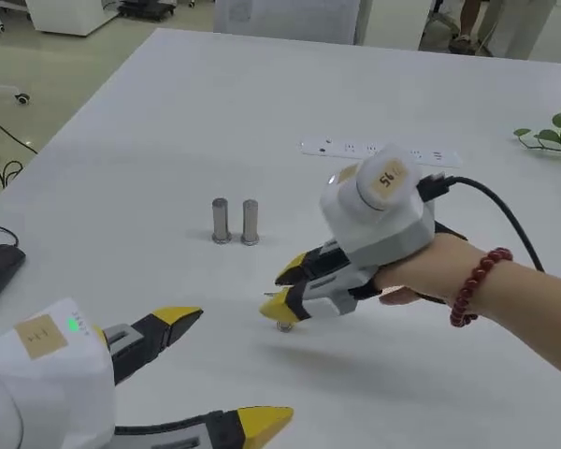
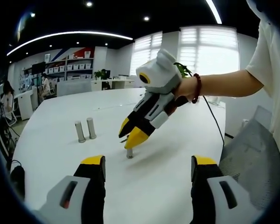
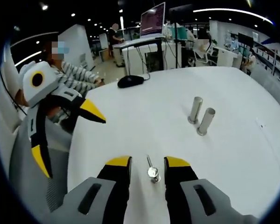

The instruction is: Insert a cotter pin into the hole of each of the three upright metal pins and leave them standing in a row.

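Hovering right tongs above lone metal pin; two pins nearby.

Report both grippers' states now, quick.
Left gripper: open wide, holding nothing.
Right gripper: partly open, with a jaw on either side of the lone metal pin. It does not appear to be clamping it.

Three metal pins and one cotter pin on white worktop.
Two grey, upright, just beside each other; third pin standing apart, cotter pin touching its top, through the hole or not unclear.
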Demonstrator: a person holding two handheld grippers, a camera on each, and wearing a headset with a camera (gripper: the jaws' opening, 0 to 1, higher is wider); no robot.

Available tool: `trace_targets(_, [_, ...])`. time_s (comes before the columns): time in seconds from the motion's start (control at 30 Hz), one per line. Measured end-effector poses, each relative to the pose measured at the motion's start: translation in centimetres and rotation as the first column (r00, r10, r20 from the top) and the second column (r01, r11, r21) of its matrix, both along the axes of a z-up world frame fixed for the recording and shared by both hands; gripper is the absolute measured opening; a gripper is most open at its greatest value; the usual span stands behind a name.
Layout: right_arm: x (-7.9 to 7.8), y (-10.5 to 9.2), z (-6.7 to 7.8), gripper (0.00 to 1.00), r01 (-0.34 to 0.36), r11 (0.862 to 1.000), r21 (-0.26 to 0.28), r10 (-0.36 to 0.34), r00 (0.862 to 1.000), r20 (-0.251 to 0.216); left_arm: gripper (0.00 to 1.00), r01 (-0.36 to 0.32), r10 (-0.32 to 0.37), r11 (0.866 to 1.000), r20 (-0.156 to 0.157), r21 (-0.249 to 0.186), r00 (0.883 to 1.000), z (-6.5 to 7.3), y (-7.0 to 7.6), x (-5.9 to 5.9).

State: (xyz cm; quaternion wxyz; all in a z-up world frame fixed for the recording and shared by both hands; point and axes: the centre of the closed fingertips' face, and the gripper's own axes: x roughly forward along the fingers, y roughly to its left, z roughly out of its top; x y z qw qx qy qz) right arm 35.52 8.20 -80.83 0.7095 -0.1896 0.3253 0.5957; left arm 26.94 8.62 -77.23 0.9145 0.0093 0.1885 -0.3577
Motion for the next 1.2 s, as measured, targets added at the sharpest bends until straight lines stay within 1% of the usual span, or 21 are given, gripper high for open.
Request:
trace_targets(0.17, [0.6, 0.3, 1.0, 0.33, 0.02, 0.999, 0.029, -0.02, 1.0, 0.009, 0.77, -0.001, 0.002, 1.0, 0.006, -0.004, 1.0, 0.2, 0.0, -0.1])
trace_targets(0.33, [1.8, 0.7, 1.8, 0.35, 0.052, 0.997, 0.06, -0.054, 0.998, 0.025, 0.82, -0.004, 0.004, 1.0, 0.004, -0.009, 1.0, 0.4, 0.1, -0.1])
trace_targets(0.5, [2.9, 1.0, 2.2, 0.36, 0.08, 0.994, 0.08, -0.083, 0.996, 0.041, 0.84, -0.005, 0.005, 1.0, -0.002, -0.017, 1.0, 0.4, 0.1, -0.2])
trace_targets(0.6, [3.6, 1.3, 2.4, 0.36, 0.097, 0.991, 0.094, -0.102, 0.994, 0.049, 0.86, -0.005, 0.005, 1.0, -0.005, -0.013, 1.0, 0.3, 0.2, -0.3])
trace_targets(0.7, [4.8, 1.6, 2.5, 0.36, 0.123, 0.986, 0.113, -0.131, 0.989, 0.066, 0.88, -0.004, 0.004, 1.0, -0.005, -0.004, 1.0, 0.3, 0.3, -0.3])
trace_targets(0.77, [5.5, 1.8, 2.6, 0.36, 0.14, 0.982, 0.13, -0.15, 0.986, 0.076, 0.88, -0.007, 0.007, 1.0, -0.002, 0.002, 1.0, 0.3, 0.4, -0.3])
trace_targets(0.83, [6.4, 2.0, 2.7, 0.36, 0.153, 0.975, 0.161, -0.168, 0.982, 0.083, 0.9, -0.009, 0.009, 1.0, -0.004, 0.009, 1.0, 0.2, 0.5, -0.4])
trace_targets(0.9, [7.0, 2.1, 2.6, 0.36, 0.163, 0.972, 0.168, -0.18, 0.98, 0.088, 0.92, -0.009, 0.009, 1.0, 0.001, 0.01, 1.0, 0.3, 0.4, -0.4])
trace_targets(0.93, [7.5, 2.3, 2.5, 0.36, 0.163, 0.97, 0.18, -0.182, 0.978, 0.1, 0.93, -0.008, 0.008, 1.0, 0.001, 0.008, 1.0, 0.3, 0.4, -0.4])
trace_targets(1.03, [8.3, 2.6, 2.4, 0.36, 0.166, 0.967, 0.195, -0.193, 0.973, 0.125, 0.94, -0.009, 0.009, 1.0, 0.008, 0.01, 1.0, 0.3, 0.3, -0.3])
trace_targets(1.07, [8.6, 2.8, 2.3, 0.36, 0.167, 0.965, 0.202, -0.196, 0.971, 0.134, 0.94, -0.008, 0.008, 1.0, 0.012, 0.016, 1.0, 0.3, 0.3, -0.3])
trace_targets(1.17, [9.2, 3.0, 2.1, 0.36, 0.174, 0.963, 0.207, -0.206, 0.968, 0.144, 0.97, -0.006, 0.006, 1.0, 0.015, 0.021, 1.0, 0.4, 0.3, -0.3])
trace_targets(1.2, [9.7, 3.2, 1.9, 0.35, 0.176, 0.96, 0.215, -0.21, 0.967, 0.145, 0.97, -0.006, 0.006, 1.0, 0.017, 0.018, 1.0, 0.5, 0.3, -0.3])
